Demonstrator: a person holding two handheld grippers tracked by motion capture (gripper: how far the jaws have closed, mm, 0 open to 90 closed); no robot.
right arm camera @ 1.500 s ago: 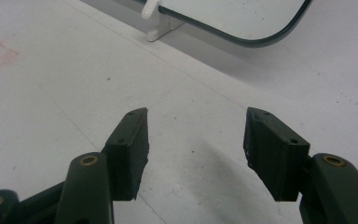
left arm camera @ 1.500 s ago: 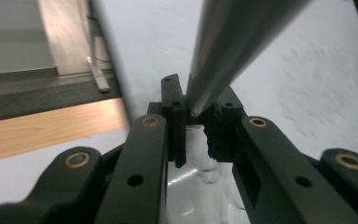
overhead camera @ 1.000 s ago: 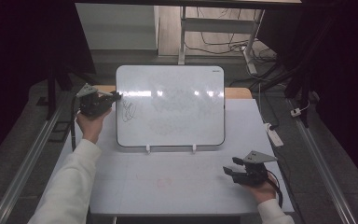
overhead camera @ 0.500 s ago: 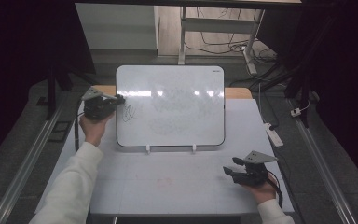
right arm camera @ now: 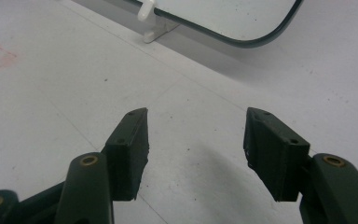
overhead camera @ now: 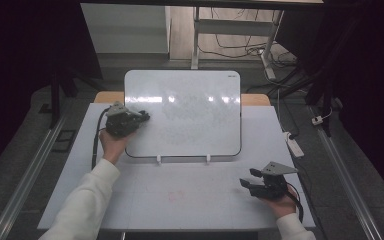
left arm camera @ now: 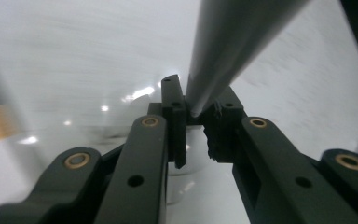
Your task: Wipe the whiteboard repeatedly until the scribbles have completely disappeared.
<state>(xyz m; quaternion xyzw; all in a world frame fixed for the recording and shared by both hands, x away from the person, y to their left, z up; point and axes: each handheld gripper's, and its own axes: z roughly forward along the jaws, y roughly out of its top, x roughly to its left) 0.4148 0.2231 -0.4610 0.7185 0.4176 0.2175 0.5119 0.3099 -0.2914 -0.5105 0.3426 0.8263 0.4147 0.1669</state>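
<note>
Left tongs (overhead camera: 141,118) clamp a grey pen (left arm camera: 228,51) against the propped whiteboard (overhead camera: 195,125) – angled for writing; right tongs (overhead camera: 247,178) rest wide open, empty, on the table (overhead camera: 190,200) – out of the way.

Whiteboard (overhead camera: 190,115) glossy, smooth; grey rod (left arm camera: 233,46) in left tool (left arm camera: 193,116) matt; table (overhead camera: 180,195) matt, scuffed

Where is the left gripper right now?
In the high view, the left gripper is at the whiteboard's left edge, shut on a grey rod.
</note>
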